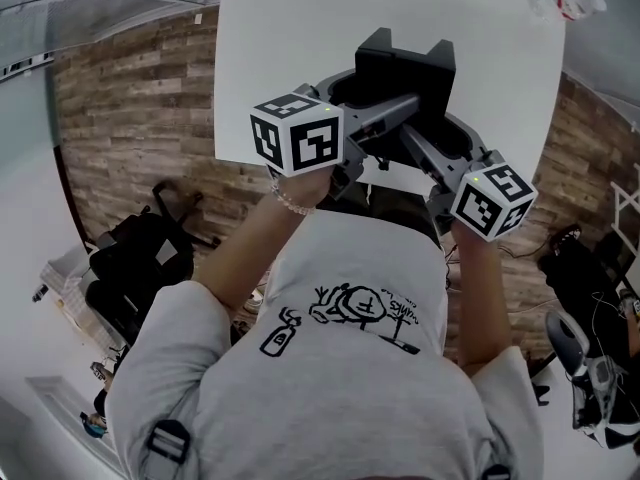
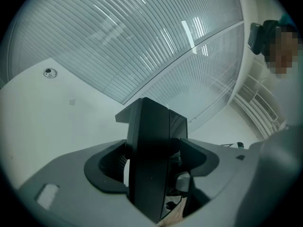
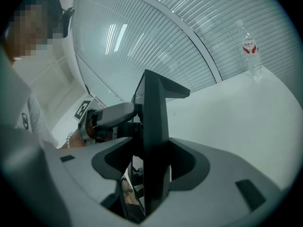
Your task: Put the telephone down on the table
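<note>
The telephone (image 1: pixel 405 68), a black, blocky set, is up between both grippers, over the near half of the white tabletop (image 1: pixel 290 28), closer to the near edge than to the far one. The head view does not show whether its base touches the surface.

The left gripper (image 2: pixel 154 162) comes in from the left, and its own view says it plainly: the grey jaws are clamped on the dark body, which fills the gap between them and rises upright out of it. The right gripper (image 3: pixel 151 161) mirrors that from the other side. Its jaws stand fairly wide apart, but they are pressed onto the same black slab, seen edge-on with a flat ledge at the top. So it is a two-sided hold, with both marker cubes nearest the person and both sets of jaws pointing away over the tabletop.

There is one container here. A clear plastic bottle (image 3: pixel 251 51) with a red label stands upright near the far right corner of the tabletop, well apart from the telephone. Whether anything is in it I cannot tell. Over by the far left corner sits a small round fitting (image 2: pixel 49 72).

A beaded bracelet (image 1: pixel 290 200) circles the left wrist, just behind the cube. Below the tabletop's edges runs a wood-plank floor (image 1: pixel 130 118).
</note>
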{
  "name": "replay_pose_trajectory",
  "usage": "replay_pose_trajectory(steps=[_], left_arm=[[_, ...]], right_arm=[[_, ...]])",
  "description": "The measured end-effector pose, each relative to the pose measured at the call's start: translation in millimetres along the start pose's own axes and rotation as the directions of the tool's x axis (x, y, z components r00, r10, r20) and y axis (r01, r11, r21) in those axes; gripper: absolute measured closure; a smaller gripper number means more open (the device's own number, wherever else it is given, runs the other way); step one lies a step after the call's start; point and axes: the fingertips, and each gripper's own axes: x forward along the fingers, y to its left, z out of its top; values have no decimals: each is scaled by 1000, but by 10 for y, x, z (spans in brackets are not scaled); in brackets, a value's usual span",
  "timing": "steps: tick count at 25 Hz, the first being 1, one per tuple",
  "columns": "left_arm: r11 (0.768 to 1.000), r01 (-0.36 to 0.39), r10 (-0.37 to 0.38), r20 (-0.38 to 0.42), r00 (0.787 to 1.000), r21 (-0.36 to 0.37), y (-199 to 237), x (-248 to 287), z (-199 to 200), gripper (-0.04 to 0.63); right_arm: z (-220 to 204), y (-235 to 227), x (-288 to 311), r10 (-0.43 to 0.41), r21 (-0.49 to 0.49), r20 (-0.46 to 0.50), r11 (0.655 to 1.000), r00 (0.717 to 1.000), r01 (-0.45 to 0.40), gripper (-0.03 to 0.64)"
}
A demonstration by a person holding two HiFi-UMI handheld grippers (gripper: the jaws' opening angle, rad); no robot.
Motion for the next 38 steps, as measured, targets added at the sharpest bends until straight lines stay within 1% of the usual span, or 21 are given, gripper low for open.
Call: replay_pose_trajectory(steps=[5, 10, 20, 32, 38], left_arm=[[1000, 4, -4, -5, 1000, 5, 62, 58, -74, 245], [1000, -2, 2, -16, 1000, -5, 240, 284, -14, 245], [1000, -7, 8, -23, 1000, 4, 471, 566, 51, 245], [999, -32, 31, -39, 999, -37, 886, 806, 24, 245], [998, -45, 42, -52, 998, -45, 1051, 890, -1, 245]], right_arm=[[-76, -77, 22, -7, 3, 1, 1000, 1000, 7, 411], [-20, -328, 135, -16, 22, -4, 1000, 1000, 16, 411], [28, -652, 297, -32, 45, -5, 998, 999, 32, 410], [-50, -1001, 596, -38, 77, -34, 996, 999, 41, 407], [-97, -1132, 715, -35, 94, -45, 995, 998, 39, 405]])
